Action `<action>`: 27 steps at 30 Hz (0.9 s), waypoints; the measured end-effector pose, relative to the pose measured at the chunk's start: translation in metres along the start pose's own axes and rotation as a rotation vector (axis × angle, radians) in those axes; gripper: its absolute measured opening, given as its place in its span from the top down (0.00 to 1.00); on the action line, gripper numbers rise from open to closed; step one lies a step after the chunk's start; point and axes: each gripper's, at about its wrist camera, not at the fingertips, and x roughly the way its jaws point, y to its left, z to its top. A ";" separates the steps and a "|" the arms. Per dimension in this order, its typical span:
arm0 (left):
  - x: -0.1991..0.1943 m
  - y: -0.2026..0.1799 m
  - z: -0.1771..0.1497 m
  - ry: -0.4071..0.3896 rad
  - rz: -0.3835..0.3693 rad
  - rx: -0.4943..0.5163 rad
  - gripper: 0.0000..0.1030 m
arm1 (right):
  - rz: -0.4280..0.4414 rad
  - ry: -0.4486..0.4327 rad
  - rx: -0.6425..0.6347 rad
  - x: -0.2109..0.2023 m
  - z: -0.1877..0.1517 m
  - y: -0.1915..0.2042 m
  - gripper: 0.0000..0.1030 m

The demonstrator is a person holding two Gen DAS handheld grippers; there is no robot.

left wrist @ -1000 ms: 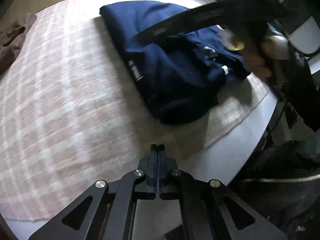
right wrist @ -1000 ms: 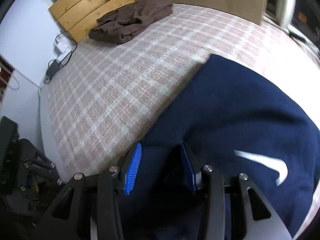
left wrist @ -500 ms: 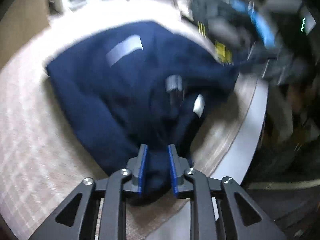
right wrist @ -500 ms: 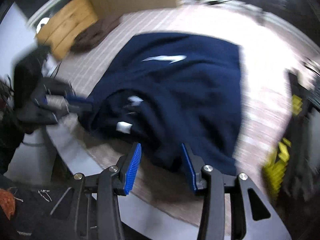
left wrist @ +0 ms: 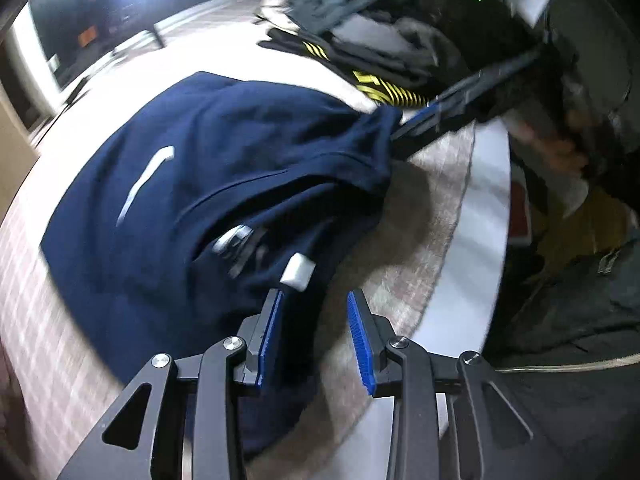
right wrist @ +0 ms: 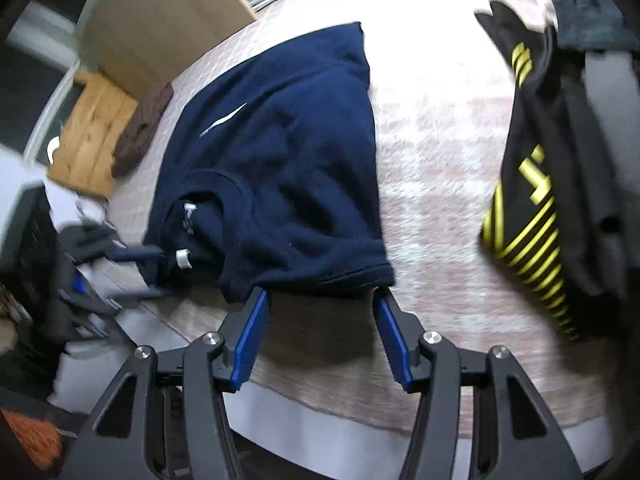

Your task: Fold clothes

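A navy T-shirt (left wrist: pixel 200 184) with a white swoosh lies on the pink plaid table cover (right wrist: pixel 432 160), its collar and white tags turned toward the near edge. My left gripper (left wrist: pixel 314 296) stands open at the collar side, and a fold of navy fabric runs down between its blue pads. My right gripper (right wrist: pixel 320 296) is open wide, with the shirt's (right wrist: pixel 288 168) sleeve hem right at its fingertips. In the left wrist view the right gripper (left wrist: pixel 424 120) touches the shirt's far corner. In the right wrist view the left gripper (right wrist: pixel 132 256) is a blur at the collar.
A black garment with yellow stripes (right wrist: pixel 528 208) lies to the right of the shirt, under a pile of dark clothes (left wrist: pixel 360 20). A brown garment (right wrist: pixel 144 132) sits by a wooden board (right wrist: pixel 92 140) at the far side. The table's white edge (left wrist: pixel 488 200) is close. A hand (left wrist: pixel 560 148) holds the right gripper.
My left gripper was shut away from the shirt; it has moved onto the collar side and opened. The right gripper swung from over the shirt to its sleeve edge and opened wider.
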 end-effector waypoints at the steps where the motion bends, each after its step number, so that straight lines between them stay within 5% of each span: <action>1: 0.005 -0.001 0.003 0.011 0.002 0.019 0.69 | 0.018 -0.007 0.018 -0.002 -0.001 0.000 0.49; 3: 0.009 0.001 0.005 0.023 0.010 0.047 0.72 | 0.047 -0.026 0.041 -0.007 -0.002 0.002 0.49; 5: 0.005 0.008 0.007 0.015 0.011 0.045 0.90 | 0.075 -0.043 0.059 -0.011 -0.001 0.004 0.49; 7: -0.001 0.019 0.009 0.024 -0.034 0.010 0.98 | 0.107 -0.051 0.085 -0.010 -0.001 0.005 0.49; 10: -0.013 0.026 0.012 0.029 -0.066 0.006 0.98 | 0.100 -0.068 0.104 -0.003 0.003 0.003 0.51; 11: -0.017 0.026 0.012 0.031 -0.072 0.010 0.98 | 0.076 -0.059 0.102 0.002 0.006 0.004 0.57; 12: -0.021 0.027 0.013 0.033 -0.078 0.015 0.98 | 0.050 -0.047 0.099 0.008 0.008 0.006 0.80; 13: -0.025 0.028 0.014 0.034 -0.087 0.019 0.98 | 0.036 -0.028 0.096 0.014 0.009 0.009 0.91; 16: -0.044 0.033 0.015 0.022 -0.105 0.022 0.98 | 0.056 -0.063 0.051 0.000 0.004 0.024 0.91; 23: -0.070 0.052 -0.004 0.038 -0.150 -0.061 0.89 | -0.192 0.015 0.029 -0.006 -0.015 0.015 0.86; 27: -0.091 0.086 -0.017 -0.001 -0.099 -0.162 0.72 | -0.199 -0.143 -0.065 -0.038 0.004 0.039 0.68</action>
